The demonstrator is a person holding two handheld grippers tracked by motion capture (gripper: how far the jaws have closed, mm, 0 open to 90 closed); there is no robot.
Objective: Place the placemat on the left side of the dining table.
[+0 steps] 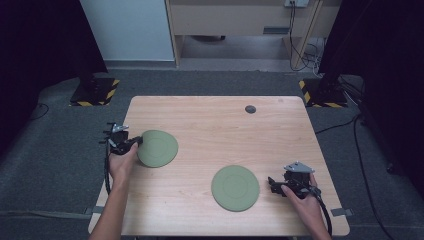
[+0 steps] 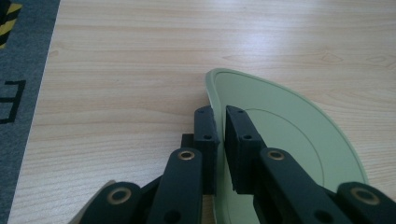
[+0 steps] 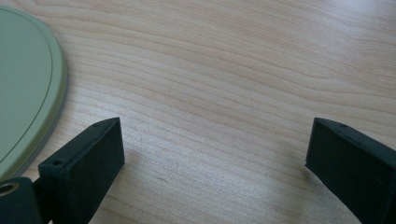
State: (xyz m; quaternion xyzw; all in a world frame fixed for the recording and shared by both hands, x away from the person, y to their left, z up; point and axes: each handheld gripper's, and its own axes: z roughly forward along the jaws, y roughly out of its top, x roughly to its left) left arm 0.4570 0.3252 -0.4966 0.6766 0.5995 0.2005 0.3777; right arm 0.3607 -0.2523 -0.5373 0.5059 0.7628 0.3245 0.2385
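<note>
On the wooden table (image 1: 210, 125), two green plates lie flat and well apart. Your left gripper (image 1: 131, 143) is clamped on the rim of the left plate (image 1: 159, 148) at the table's left side. Your right gripper (image 1: 274, 183) stands wide apart, empty, just beside the right plate (image 1: 235, 188).

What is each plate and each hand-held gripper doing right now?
Left hand-held gripper: shut on the rim of the left green plate.
Left green plate: gripped at its edge; appears tilted in the left gripper view.
Right hand-held gripper: open, empty, over bare table.
Right green plate: flat on the table, untouched.
</note>
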